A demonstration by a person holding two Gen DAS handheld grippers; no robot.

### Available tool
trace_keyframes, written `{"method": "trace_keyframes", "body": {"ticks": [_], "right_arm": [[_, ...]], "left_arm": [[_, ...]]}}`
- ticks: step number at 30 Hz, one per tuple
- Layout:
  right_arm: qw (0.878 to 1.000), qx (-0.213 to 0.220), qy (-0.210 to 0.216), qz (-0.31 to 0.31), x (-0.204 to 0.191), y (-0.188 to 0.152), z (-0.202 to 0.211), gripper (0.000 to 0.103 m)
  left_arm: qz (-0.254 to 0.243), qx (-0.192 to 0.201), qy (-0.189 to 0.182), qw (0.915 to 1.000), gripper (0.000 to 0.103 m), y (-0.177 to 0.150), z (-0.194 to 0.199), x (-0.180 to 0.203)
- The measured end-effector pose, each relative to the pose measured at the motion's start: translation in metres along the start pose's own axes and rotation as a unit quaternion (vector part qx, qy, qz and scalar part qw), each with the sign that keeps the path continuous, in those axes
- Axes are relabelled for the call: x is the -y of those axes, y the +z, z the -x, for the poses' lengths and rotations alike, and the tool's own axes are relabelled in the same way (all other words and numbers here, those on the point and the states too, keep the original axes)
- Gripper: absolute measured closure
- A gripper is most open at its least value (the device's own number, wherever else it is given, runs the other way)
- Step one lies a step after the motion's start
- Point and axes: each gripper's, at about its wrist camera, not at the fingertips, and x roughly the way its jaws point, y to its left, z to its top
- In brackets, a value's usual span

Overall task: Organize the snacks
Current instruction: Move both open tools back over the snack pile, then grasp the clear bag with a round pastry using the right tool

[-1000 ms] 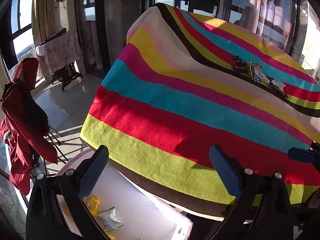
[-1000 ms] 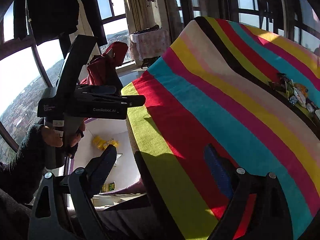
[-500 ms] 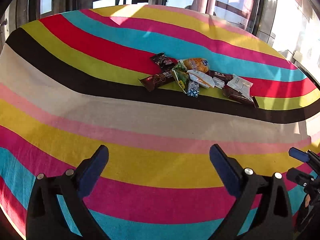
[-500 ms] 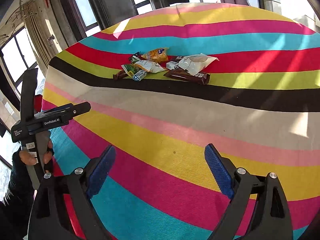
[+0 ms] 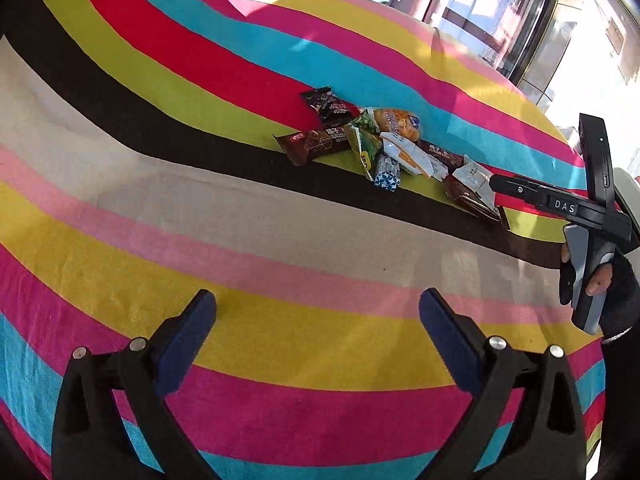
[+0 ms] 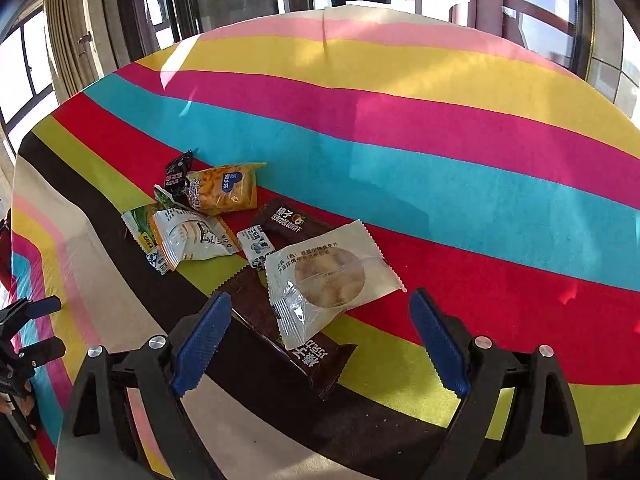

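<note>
A heap of wrapped snacks (image 5: 384, 148) lies on the striped tablecloth (image 5: 240, 216). In the right wrist view a clear packet with a round biscuit (image 6: 328, 272) rests on a brown bar (image 6: 296, 344), with an orange packet (image 6: 224, 192) and a white packet (image 6: 192, 236) further left. My right gripper (image 6: 320, 332) hovers open just over the biscuit packet and brown bar, nothing pinched between its blue pads. Well short of the heap, my left gripper (image 5: 316, 340) stands open and empty above the yellow and pink stripes.
The round table fills both views; windows and glass doors ring it. A gloved hand holding the right gripper's body (image 5: 592, 216) shows at the right edge of the left wrist view. The left gripper's fingertips (image 6: 36, 308) show at the far left of the right wrist view.
Both grippers swung from the table's edge and the white box on the floor toward the snack heap. The right one came much closer and now hangs over the nearest packets.
</note>
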Motion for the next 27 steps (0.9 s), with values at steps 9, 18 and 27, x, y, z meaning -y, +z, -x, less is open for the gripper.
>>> {"method": "trace_keyframes", "body": {"ticks": [9,18,27], "right_arm": [[0.996,-0.042,0.01,0.073,-0.007,0.014,-0.038,0.015],[0.992,-0.076,0.08,0.069,0.012,0.016,-0.042,0.015],[0.987,-0.091,0.119,0.064,0.023,0.028,-0.056,0.017]], "left_arm": [[0.005,0.003,-0.005,1.0,0.002,0.0,0.0,-0.003],[0.005,0.003,-0.005,1.0,0.002,0.001,0.0,-0.003],[0.005,0.003,-0.005,1.0,0.002,0.001,0.0,-0.003]]}}
